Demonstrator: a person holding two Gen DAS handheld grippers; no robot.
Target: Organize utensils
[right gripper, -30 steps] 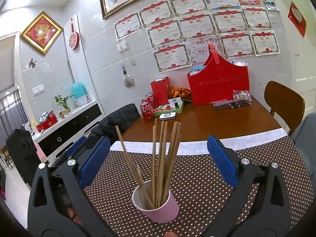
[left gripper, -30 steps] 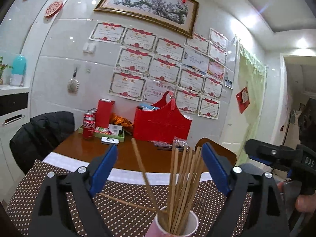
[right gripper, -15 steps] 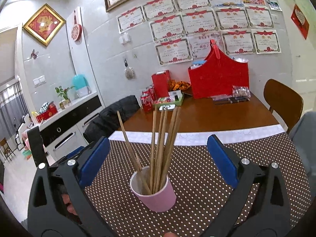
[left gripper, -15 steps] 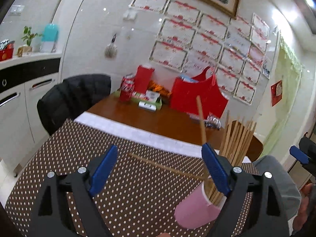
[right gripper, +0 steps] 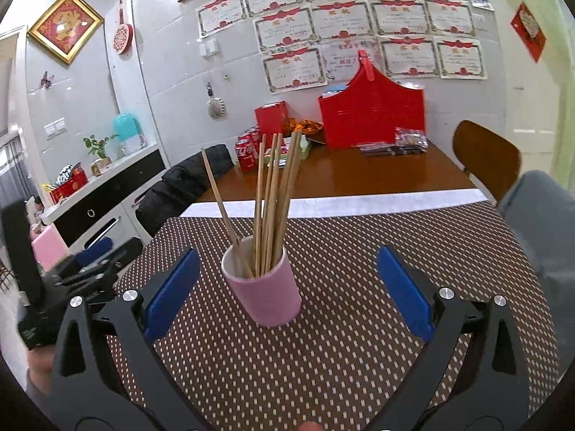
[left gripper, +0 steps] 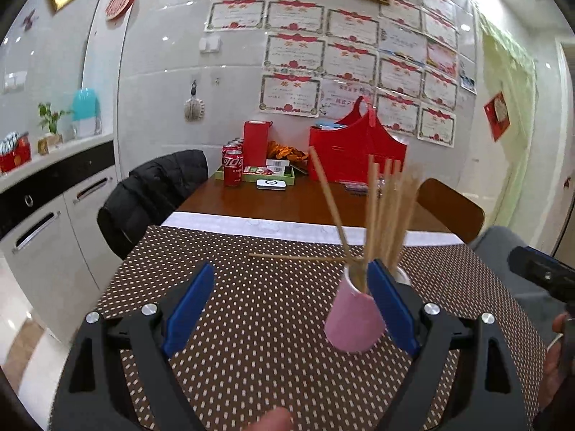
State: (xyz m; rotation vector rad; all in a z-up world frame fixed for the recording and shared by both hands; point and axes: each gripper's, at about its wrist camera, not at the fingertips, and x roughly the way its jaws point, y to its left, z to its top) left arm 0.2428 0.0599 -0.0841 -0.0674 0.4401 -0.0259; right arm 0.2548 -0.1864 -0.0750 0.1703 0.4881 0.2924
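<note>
Standing in a pink cup (right gripper: 267,292), chopsticks (right gripper: 273,201) face the wide, empty left gripper (left gripper: 287,309) and right gripper (right gripper: 287,296).

A pink cup (right gripper: 267,289) stands upright on the dotted mat (right gripper: 323,341). It holds wooden chopsticks (right gripper: 271,201). One loose chopstick (left gripper: 298,257) lies flat beside it

Sitting at the far end of the wooden table (right gripper: 359,176): red basket (right gripper: 372,111), red box (left gripper: 256,147), cola cans (left gripper: 233,167). Draping over a chair: black jacket (left gripper: 154,194). Covering the tiled wall: framed certificates (right gripper: 287,68). Standing on the counter: small plant (right gripper: 97,147).
</note>
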